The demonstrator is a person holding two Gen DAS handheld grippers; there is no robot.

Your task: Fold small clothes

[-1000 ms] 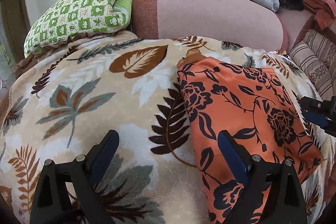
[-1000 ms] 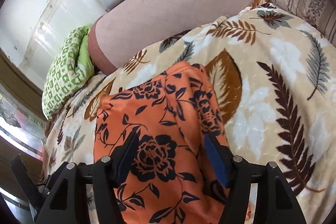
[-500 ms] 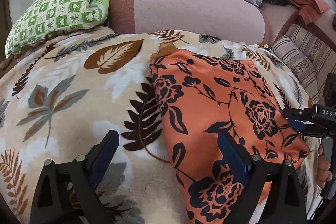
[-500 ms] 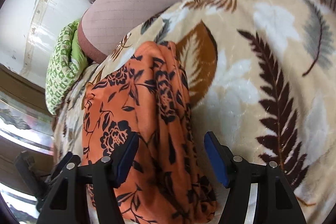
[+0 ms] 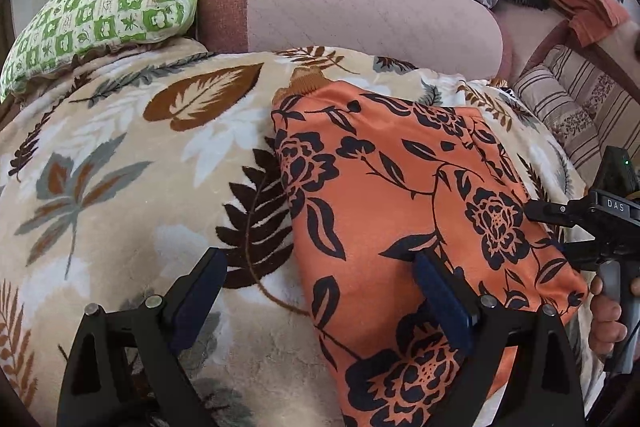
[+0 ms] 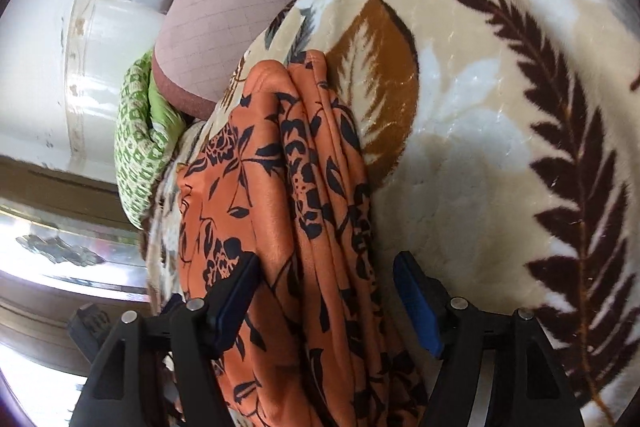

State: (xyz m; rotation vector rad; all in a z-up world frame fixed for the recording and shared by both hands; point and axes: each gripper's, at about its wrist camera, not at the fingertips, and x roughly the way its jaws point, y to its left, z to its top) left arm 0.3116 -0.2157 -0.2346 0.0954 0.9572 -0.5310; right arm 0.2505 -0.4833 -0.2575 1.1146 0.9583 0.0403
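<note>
R gripper [image 6: 326,303], jaws spread w/ nothing pinched, is straddling the folded orange black-floral satin garment's [image 5: 400,195] layered edge; should be catching all layers evenly before closing.

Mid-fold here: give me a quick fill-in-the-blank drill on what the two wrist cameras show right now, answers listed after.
1. The garment being folded is orange with a black ____ print.
2. It lies on a beige blanket patterned with ____.
3. The right gripper has its jaws ____, straddling the garment's bunched edge without pinching it.
4. The pillow at the far left of the left wrist view is checked white and ____.

Missing words: floral; leaves; open; green
</note>
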